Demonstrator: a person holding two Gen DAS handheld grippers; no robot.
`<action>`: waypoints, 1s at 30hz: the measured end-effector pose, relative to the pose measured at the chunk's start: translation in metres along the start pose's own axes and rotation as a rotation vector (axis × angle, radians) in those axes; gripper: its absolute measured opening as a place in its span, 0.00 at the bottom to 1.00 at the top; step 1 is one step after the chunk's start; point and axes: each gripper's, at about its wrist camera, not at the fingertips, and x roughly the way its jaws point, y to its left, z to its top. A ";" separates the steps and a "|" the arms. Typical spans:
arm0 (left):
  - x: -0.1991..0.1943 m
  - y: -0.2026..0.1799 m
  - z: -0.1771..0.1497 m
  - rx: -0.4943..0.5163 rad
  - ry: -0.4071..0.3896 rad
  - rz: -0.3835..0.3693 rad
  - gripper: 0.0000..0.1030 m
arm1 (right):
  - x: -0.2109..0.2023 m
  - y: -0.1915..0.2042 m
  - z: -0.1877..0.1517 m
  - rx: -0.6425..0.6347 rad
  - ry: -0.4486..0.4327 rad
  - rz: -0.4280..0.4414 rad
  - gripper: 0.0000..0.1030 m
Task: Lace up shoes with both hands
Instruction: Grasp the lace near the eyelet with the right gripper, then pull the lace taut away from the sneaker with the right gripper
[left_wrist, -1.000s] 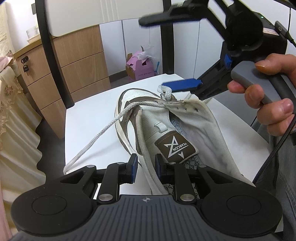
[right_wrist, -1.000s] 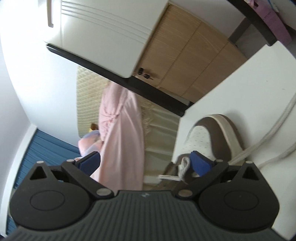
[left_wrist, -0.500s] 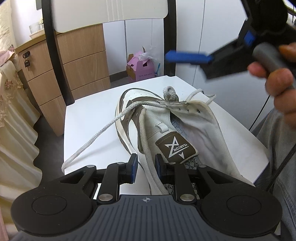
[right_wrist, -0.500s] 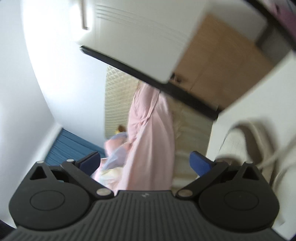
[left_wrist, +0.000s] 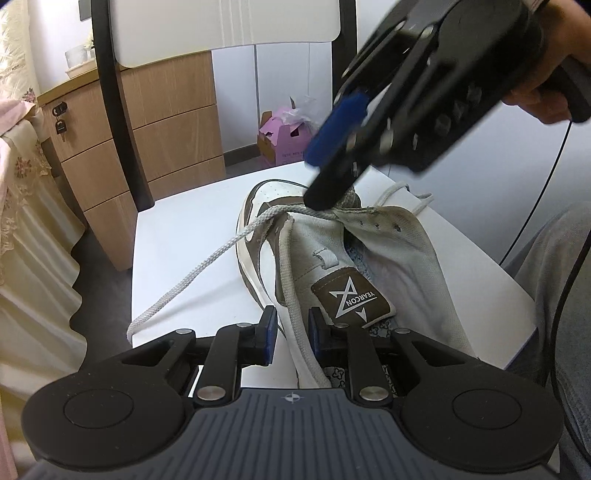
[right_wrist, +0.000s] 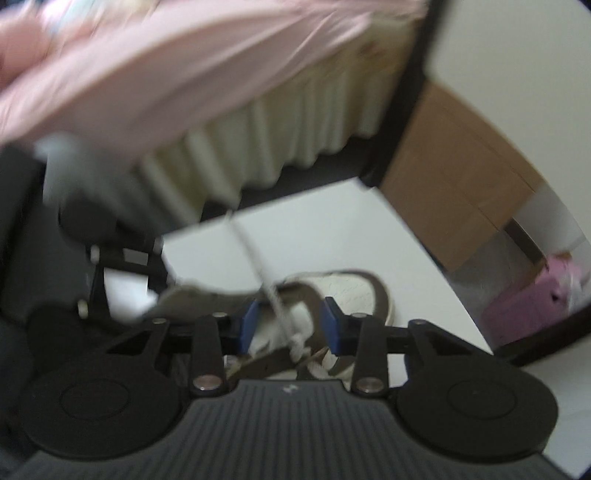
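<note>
The shoe lies on the white chair seat, its toe away from us, and only the lowest eyelets carry the lace, so we judge the lacing is at an early step. One lace end runs loose to the left edge of the seat; the other strand comes down beside the tongue and passes between the narrow jaws of our left gripper, but we cannot tell if the pads really pinch it. Our right gripper hangs over the toe part and its jaws are closing, with a lace strand between them, not yet pressed. Next we need a firm pinch there, then a pull toward the next eyelet.
</note>
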 end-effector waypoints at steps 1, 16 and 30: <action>0.000 -0.001 0.000 0.009 -0.001 0.002 0.20 | 0.007 0.003 0.006 -0.031 0.029 -0.009 0.28; 0.001 -0.011 0.002 0.096 0.022 0.049 0.19 | 0.001 -0.007 -0.001 0.240 -0.224 -0.003 0.02; 0.005 -0.011 0.006 0.098 0.047 0.061 0.18 | -0.034 0.009 0.044 0.219 -0.362 0.056 0.01</action>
